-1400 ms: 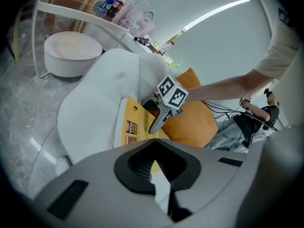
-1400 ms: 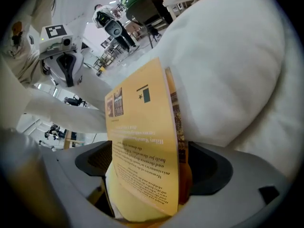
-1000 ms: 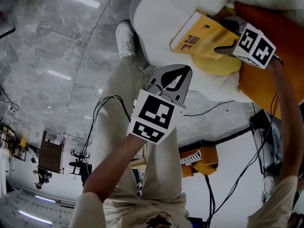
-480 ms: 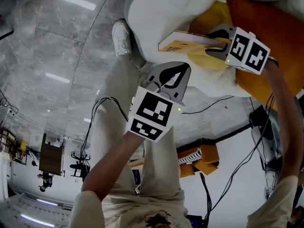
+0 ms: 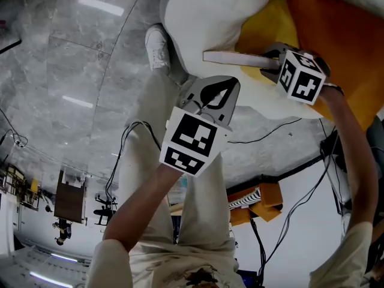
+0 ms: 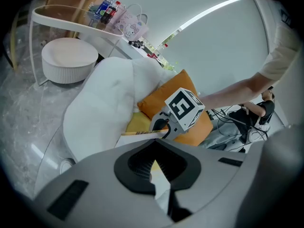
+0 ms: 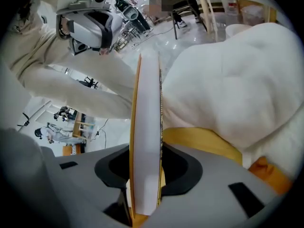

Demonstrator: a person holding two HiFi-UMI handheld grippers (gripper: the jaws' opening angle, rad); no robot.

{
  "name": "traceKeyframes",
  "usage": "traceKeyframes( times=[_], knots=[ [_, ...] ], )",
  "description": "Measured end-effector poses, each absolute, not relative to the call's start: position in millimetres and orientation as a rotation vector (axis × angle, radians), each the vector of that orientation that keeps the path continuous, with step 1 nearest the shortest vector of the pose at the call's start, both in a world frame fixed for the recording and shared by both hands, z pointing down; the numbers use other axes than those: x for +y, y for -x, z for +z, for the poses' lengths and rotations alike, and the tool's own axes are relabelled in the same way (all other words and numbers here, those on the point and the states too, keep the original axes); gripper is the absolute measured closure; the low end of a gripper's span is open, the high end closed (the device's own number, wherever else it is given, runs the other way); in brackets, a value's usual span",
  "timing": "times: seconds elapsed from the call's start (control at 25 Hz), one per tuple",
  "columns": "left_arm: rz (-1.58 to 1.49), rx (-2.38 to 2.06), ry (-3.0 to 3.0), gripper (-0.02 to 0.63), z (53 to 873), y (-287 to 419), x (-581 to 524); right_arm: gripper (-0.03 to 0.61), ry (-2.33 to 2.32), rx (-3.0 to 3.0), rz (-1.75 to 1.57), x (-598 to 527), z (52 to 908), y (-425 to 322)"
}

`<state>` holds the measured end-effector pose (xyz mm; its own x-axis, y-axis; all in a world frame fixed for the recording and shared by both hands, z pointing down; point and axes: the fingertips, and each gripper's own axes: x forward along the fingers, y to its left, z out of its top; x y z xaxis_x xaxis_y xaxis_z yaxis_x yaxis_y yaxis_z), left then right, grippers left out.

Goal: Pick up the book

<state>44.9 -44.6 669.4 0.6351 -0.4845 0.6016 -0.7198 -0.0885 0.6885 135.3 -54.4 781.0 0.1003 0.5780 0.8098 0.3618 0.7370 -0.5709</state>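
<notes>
**Book pinched edge-on in my right gripper, off the cushions**

On the left, my left gripper (image 5: 221, 96) hangs over my leg with its jaws pressed together and nothing between them. It takes no part in the lift.

Next comes the book (image 5: 231, 57). It sits in front of the white cushion (image 5: 198, 17), turned so that I see only its thin edge. My right gripper (image 5: 270, 62) has just been closing on it, and the book now stands pinched between the jaws, yellow covers on either side and the white page block facing the camera.

It looks like a slim paperback, so I judge it light but floppy. Held by one end, the free end may droop or the covers may slide over the pages. A hold deep across the block, close to the spine, would be firmest.

To the right lie the yellow cushion (image 5: 270, 26) and the orange cushion (image 5: 342, 35).

I cannot tell which edge I hold, where the spine is, or whether the far end still brushes the white cushion. With the book edge-on, no cover print shows.
</notes>
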Motion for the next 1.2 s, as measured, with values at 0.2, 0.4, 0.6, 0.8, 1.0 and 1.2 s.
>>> traceKeyframes(
  times=[0.2,0.4,0.6,0.8,1.0,1.2],
  knots=[
    [0.284,-0.979,-1.764,0.608,652,-48,-43,0.419,0.737,-1.539,0.169,-53,766,-139],
    [0.309,-0.97,-1.805,0.607,626,-46,-45,0.42,0.649,-1.603,0.257,-48,737,-134],
    [0.337,-0.969,-1.842,0.607,601,-47,-51,0.42,0.526,-1.684,0.316,-55,708,-132],
    [0.354,-0.951,-1.883,0.607,577,-53,-55,0.42,0.409,-1.734,0.413,-59,678,-135],
    [0.366,-0.94,-1.91,0.607,557,-61,-60,0.42,0.306,-1.797,0.507,-64,650,-138],
    [0.377,-0.92,-1.944,0.607,539,-64,-58,0.42,0.188,-1.86,0.631,-64,631,-139]
  ],
)
